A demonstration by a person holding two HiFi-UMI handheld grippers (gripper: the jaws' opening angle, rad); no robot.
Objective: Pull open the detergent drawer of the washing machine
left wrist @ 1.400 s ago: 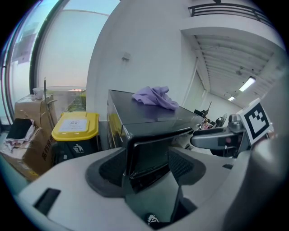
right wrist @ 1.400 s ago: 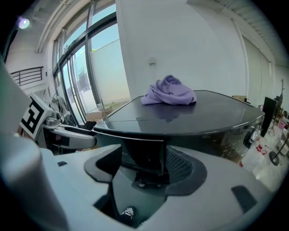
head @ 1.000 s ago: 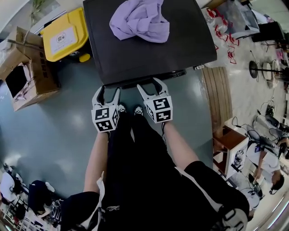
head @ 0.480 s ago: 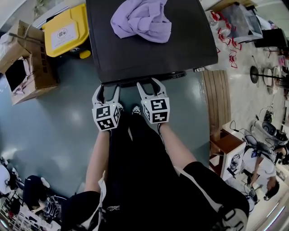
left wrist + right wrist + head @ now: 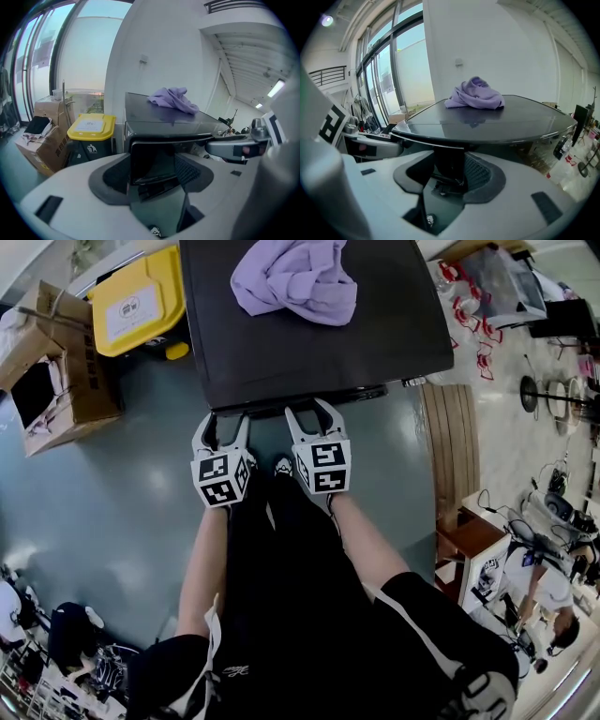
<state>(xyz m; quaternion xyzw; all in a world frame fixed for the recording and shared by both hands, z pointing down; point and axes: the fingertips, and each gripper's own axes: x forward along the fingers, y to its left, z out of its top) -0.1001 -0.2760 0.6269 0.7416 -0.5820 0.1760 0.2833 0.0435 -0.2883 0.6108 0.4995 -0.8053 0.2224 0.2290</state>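
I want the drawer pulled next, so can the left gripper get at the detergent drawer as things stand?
Most likely yes: the left gripper is at the washing machine's front, the detergent drawer sits between its jaws, its pads apparently closed on the sides. Nothing stands in the way.

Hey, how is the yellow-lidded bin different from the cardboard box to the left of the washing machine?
The bin has a dark body and a bright yellow lid; the cardboard box is plain brown. The bin's lid is shut, while the cardboard box stands open. The bin stands right beside the washing machine; the cardboard box sits farther out. Both rest on the floor.
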